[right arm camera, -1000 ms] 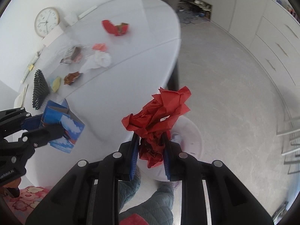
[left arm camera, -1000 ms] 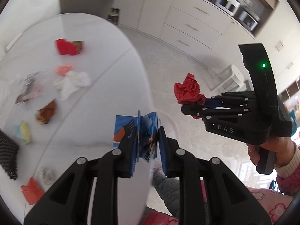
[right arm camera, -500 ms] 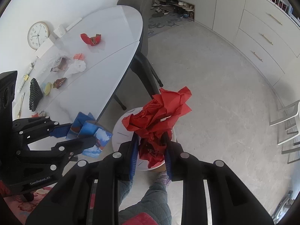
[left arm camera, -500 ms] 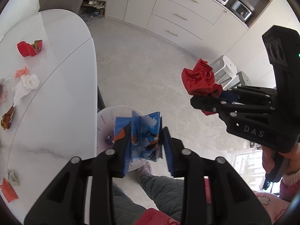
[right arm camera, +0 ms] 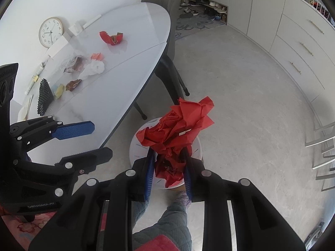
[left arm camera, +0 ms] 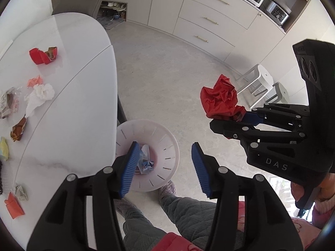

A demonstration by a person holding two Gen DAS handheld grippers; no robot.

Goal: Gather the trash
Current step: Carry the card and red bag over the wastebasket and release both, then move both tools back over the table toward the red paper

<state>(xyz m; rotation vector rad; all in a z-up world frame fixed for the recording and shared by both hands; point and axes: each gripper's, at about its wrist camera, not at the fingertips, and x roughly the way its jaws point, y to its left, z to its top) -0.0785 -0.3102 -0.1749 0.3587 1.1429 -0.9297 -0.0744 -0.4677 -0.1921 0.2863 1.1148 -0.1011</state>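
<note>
Left wrist view. Left tool (left arm camera: 165,163) hangs over the white bin (left arm camera: 167,133) on the floor, just off the near edge of the worktop (left arm camera: 79,108). Its jaws are opening, blue pads apart, nothing between them. A blue wrapper (left arm camera: 146,164) lies at the bottom of the bin. To the right, the right tool (left arm camera: 234,119) is clamped on a red paper wad (left arm camera: 218,98), held above the floor right of the bin, not yet over it. Trash left on the worktop: red wrapper (left arm camera: 43,55) far, pink scrap (left arm camera: 34,81), white tissue (left arm camera: 39,96), brown wrapper (left arm camera: 18,128), yellow scrap (left arm camera: 4,151) at the left edge, grey scrap (left arm camera: 21,192) and orange paper (left arm camera: 13,206) near.

Right wrist view. Right tool (right arm camera: 169,167) holds the wad (right arm camera: 178,125) tight between both pads; most of the paper blooms out past the tips. The bin's rim (right arm camera: 134,146) shows behind and below the wad, mostly hidden by it. The left tool (right arm camera: 88,140) sits at left, jaws spread, empty. A clock (right arm camera: 50,32) and a black mesh item (right arm camera: 45,96) lie on the worktop's far side.

Step in hand, as I read it: drop-off at the bin, the left side done, the right side pending.

Next move likely calls for bringing the wad squarely over the bin mouth, then parting the right jaws. The paper is light and bulky, so it may cling to a pad or drift to the rim.
</note>
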